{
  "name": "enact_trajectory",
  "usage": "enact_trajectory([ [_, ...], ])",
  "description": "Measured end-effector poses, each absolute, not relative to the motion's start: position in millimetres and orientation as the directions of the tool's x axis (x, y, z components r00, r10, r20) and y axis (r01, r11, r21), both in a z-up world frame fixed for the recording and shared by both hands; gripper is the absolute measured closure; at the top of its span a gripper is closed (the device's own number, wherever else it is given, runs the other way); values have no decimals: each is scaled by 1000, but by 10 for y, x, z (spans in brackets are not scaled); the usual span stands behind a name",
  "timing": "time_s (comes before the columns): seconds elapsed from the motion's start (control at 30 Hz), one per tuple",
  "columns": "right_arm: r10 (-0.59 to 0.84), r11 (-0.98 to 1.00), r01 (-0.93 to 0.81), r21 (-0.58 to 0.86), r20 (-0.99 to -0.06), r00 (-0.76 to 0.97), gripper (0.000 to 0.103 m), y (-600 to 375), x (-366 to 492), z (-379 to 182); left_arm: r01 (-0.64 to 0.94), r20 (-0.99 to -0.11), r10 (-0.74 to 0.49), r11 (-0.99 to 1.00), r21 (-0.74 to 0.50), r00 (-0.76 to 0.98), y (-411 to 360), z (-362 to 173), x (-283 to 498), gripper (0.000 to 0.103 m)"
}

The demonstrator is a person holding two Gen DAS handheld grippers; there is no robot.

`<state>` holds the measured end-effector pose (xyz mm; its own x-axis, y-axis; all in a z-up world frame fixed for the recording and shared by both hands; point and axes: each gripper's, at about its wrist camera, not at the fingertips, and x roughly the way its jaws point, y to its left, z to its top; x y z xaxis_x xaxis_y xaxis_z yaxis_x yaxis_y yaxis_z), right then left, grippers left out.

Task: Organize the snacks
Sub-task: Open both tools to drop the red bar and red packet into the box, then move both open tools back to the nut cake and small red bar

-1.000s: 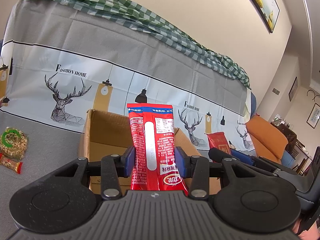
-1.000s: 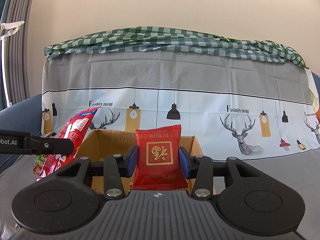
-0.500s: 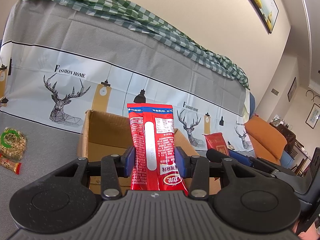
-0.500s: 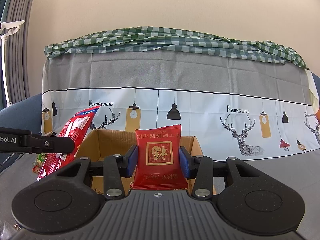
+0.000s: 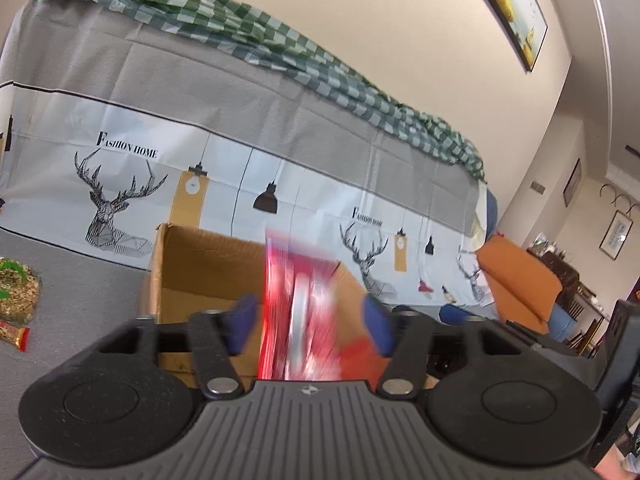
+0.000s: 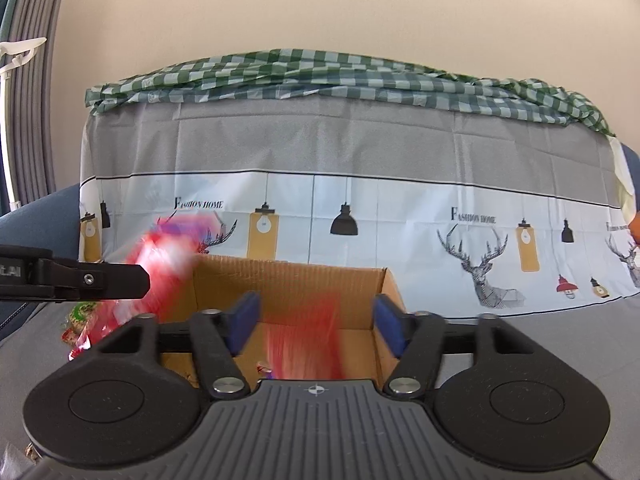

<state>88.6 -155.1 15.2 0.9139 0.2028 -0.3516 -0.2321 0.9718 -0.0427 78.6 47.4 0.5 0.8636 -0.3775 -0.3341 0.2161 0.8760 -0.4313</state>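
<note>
Against the deer-print sofa cover point(image 6: 360, 216), your left gripper point(image 5: 306, 322) and right gripper point(image 6: 316, 326) have just sprung wide, dropping both red snack packets point(image 5: 300, 320) into the cardboard box point(image 6: 288, 284).

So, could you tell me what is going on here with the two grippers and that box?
A person is sorting snacks into a cardboard box with two handheld grippers. Both have just been opening. The left gripper has let go of a long red packet, which shows as a blur between its parted jaws. The right gripper has released a smaller red packet, blurred too, over the open box. More snacks lie to the left.
</note>
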Motion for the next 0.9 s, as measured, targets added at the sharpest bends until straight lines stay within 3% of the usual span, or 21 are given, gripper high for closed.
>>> enact_trajectory([
  [0.3,188,975,-217,-42,-351,917,29,-1563,895,145,217,-333,-380,874,-435,863,500,28,782,35],
  [0.4,184,977,-210,-37,-349,919,29,-1536,897,148,221,-337,-378,880,-420,862,526,37,749,46],
  [0.53,185,978,-207,-27,-341,922,29,-1462,884,162,184,-384,-337,905,-383,860,614,22,717,72],
  [0.63,190,978,-208,-20,-334,923,29,-1368,860,172,131,-432,-297,918,-374,851,769,32,720,83],
  [0.7,198,977,-215,-15,-328,924,35,-1296,844,179,95,-461,-279,919,-382,843,921,73,759,83],
  [0.83,255,963,-268,3,-324,911,75,-1121,810,179,46,-482,-226,933,-357,846,1254,248,881,83],
  [0.9,276,957,-289,3,-314,909,80,-1024,780,187,29,-480,-202,939,-343,854,1424,331,963,83],
])
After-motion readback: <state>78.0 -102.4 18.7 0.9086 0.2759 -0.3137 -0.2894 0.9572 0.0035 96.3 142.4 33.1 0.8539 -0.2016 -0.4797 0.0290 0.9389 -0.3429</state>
